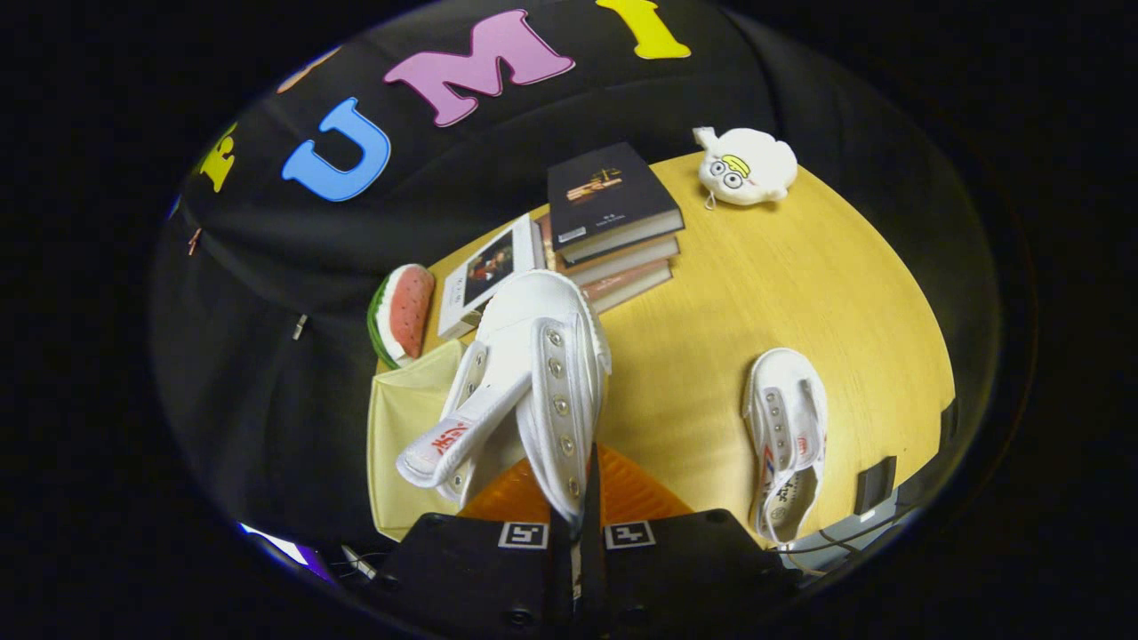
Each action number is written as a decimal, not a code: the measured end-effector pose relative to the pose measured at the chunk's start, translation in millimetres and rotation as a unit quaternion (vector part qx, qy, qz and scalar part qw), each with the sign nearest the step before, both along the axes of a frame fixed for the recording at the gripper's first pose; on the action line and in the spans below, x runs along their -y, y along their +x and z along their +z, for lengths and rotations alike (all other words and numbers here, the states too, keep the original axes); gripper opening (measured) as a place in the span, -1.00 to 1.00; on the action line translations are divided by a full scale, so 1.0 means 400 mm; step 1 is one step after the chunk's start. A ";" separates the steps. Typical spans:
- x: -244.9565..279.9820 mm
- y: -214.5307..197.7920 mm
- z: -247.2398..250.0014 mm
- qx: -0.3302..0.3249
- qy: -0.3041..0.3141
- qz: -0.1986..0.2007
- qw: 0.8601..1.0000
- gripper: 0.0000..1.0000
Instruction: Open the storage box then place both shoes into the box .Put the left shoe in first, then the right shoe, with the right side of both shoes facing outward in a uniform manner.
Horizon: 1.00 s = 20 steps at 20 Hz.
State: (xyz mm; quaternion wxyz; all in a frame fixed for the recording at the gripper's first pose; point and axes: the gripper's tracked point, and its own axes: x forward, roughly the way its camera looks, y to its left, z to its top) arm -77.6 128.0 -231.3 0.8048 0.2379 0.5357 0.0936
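Gripper view: gripper (580, 524) fingers pinched on eyelet edge of one white shoe (524, 373), held above the pale storage box (400, 436). Box looks open. Second shoe (787, 436) lies on the table (711, 293). Neither shoe placed yet; both placements remain.

1. Your gripper (576, 524) is pinching the held shoe (533, 373), which is hiding most of the storage box (400, 427) behind it.
2. Beside that shoe, the lower books (622, 267) are sitting half covered.
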 end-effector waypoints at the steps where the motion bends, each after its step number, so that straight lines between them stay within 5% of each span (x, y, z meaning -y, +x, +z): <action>1: -0.057 -0.001 0.022 -0.001 0.015 0.009 1.000 -0.83; 4: -0.227 -0.024 0.037 -0.018 0.054 0.034 0.998 -0.83; 9: -0.405 -0.086 -0.058 -0.063 0.034 0.069 0.995 -0.83; 16: -0.500 -0.087 -0.160 -0.094 0.017 0.038 0.995 -0.83; 20: -0.553 -0.114 -0.183 -0.104 0.030 0.060 0.992 -0.82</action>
